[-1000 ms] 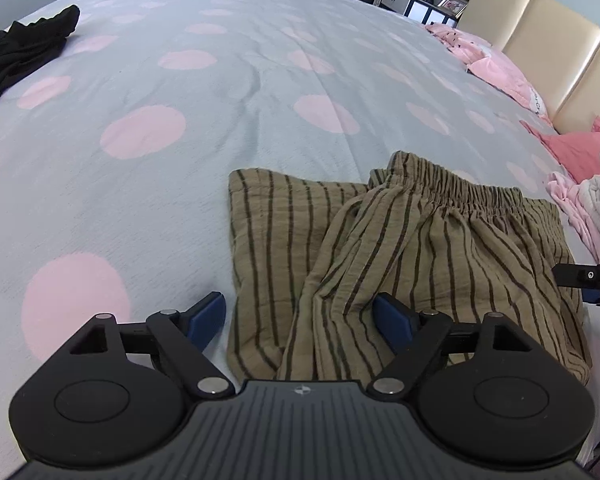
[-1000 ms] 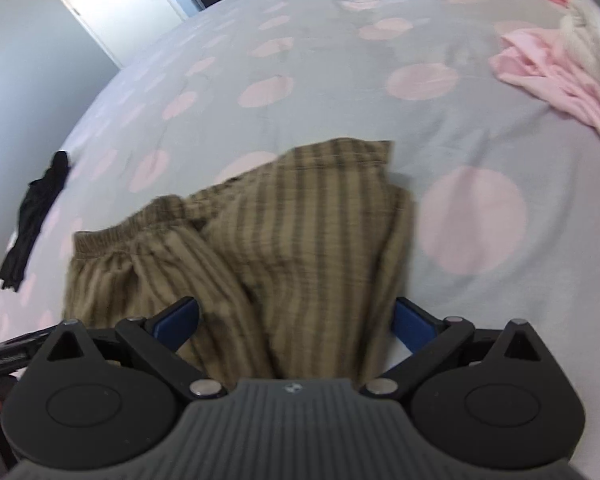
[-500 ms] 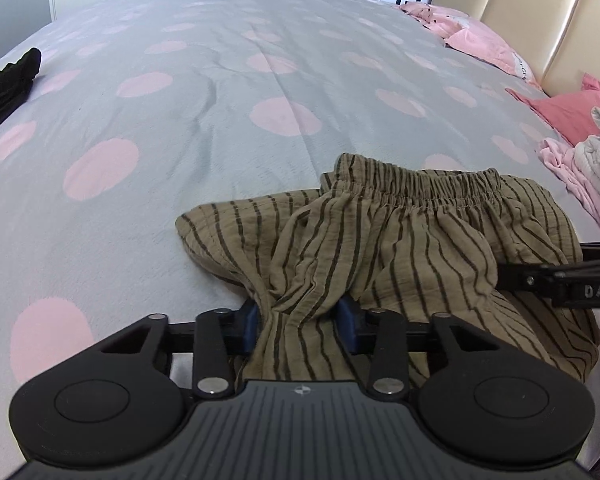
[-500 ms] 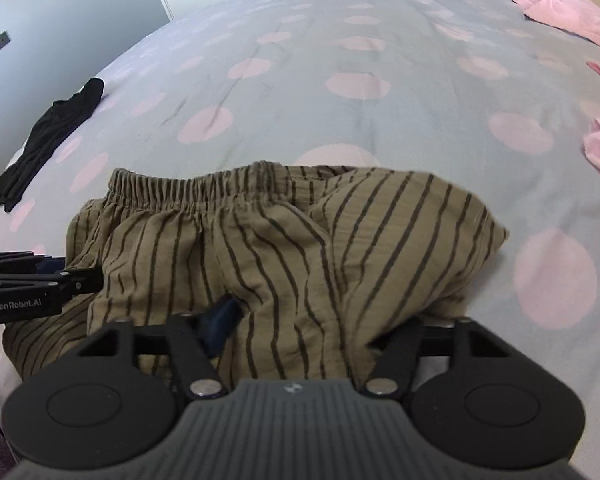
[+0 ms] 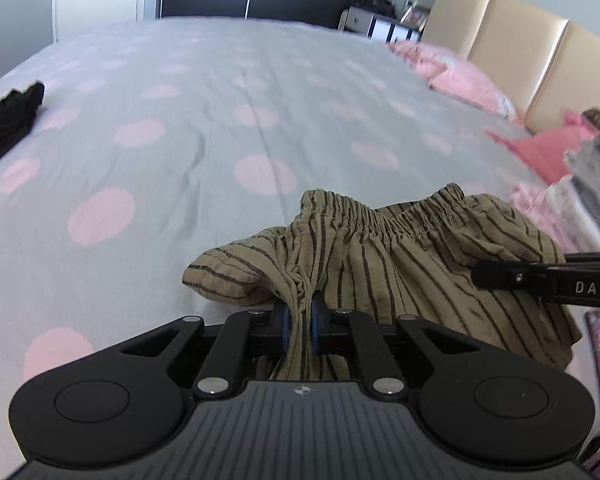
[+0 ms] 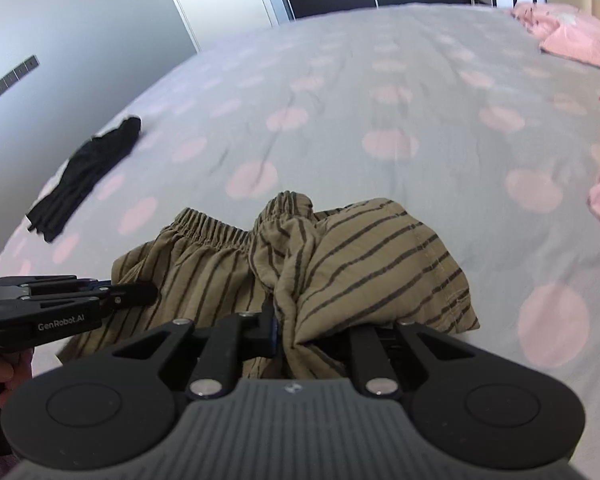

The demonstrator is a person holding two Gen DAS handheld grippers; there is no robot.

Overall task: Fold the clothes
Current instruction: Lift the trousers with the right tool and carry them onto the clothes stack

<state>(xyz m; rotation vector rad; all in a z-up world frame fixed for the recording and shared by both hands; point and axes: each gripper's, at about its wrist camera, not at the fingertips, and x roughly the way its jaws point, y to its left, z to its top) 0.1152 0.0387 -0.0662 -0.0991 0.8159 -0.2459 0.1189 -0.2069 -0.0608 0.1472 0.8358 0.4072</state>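
On the grey, pink-dotted bedspread [image 5: 148,184]: olive striped crinkled cotton shorts [image 5: 400,264], soft, light, limp; left gripper [image 5: 300,322] and right gripper [image 6: 288,328], jaws just closed, pinch bunched hem edges.

Soft, even daylight fills both views, bright without harsh glare. The bed [image 5: 148,184] looks motion-smeared farther off, its pink dots hazy, and the pink pillow [image 5: 472,84] and the folded pile [image 5: 584,200] at the right edge are blurred too. The striped shorts [image 6: 364,256] stay fairly sharp. Fisheye bending curves the bed's edges, and the corners darken to black
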